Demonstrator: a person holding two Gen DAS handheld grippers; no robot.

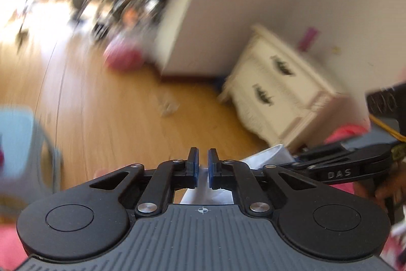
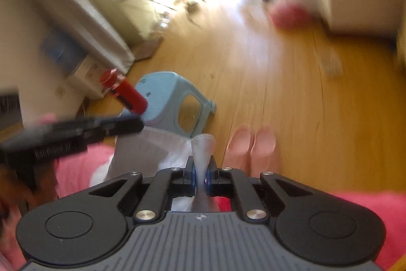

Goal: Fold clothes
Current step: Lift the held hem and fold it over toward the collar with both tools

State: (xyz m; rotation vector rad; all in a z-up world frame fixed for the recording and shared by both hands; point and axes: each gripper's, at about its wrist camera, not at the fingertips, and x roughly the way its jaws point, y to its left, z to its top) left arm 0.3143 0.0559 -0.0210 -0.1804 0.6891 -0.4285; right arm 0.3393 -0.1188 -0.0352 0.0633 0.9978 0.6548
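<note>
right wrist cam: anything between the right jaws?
Yes. In the right wrist view a fold of white cloth is pinched in the right gripper, sticking up past the jaws. Pink fabric lies underneath.

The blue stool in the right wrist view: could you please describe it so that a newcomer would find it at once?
Start from the wooden floor and go to its left side, near the pale wall. There stands the stool, just beyond the white garment. It alone is light blue plastic, with a cut-out opening in its side.
</note>
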